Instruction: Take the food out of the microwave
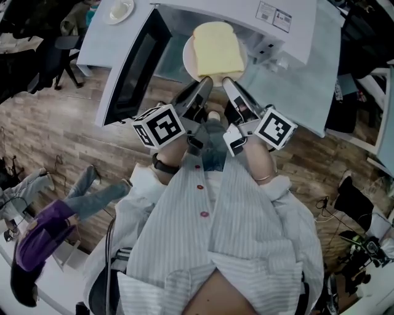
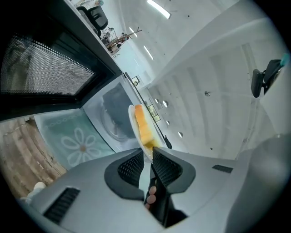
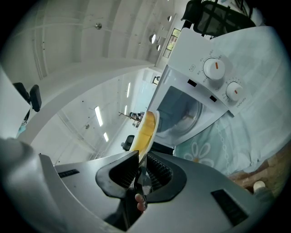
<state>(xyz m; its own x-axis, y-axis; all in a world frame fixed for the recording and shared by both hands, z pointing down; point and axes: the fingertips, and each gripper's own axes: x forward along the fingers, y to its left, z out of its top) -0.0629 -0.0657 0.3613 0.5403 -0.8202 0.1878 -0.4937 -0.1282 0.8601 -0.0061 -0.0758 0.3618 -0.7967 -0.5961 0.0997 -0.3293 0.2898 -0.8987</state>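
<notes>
A white plate [image 1: 189, 58] with a slice of yellow bread [image 1: 217, 48] hangs in the air just in front of the open white microwave [image 1: 289, 34]. My left gripper [image 1: 205, 83] is shut on the plate's near rim at the left, and my right gripper [image 1: 228, 83] is shut on that rim at the right. In the left gripper view the plate [image 2: 132, 119] shows edge-on with the bread [image 2: 142, 127] on it, its rim pinched in the left gripper [image 2: 148, 157]. In the right gripper view the plate [image 3: 155, 124] and bread [image 3: 144, 131] rise from the shut right gripper [image 3: 138, 160].
The microwave door [image 1: 130, 71] stands swung open to the left. Its cavity [image 2: 113, 116] lies behind the plate, with two knobs [image 3: 214, 69] at its right. A pale flower-print cloth [image 1: 301, 86] covers the table. A small white dish [image 1: 120, 9] sits far left. Wooden floor lies below.
</notes>
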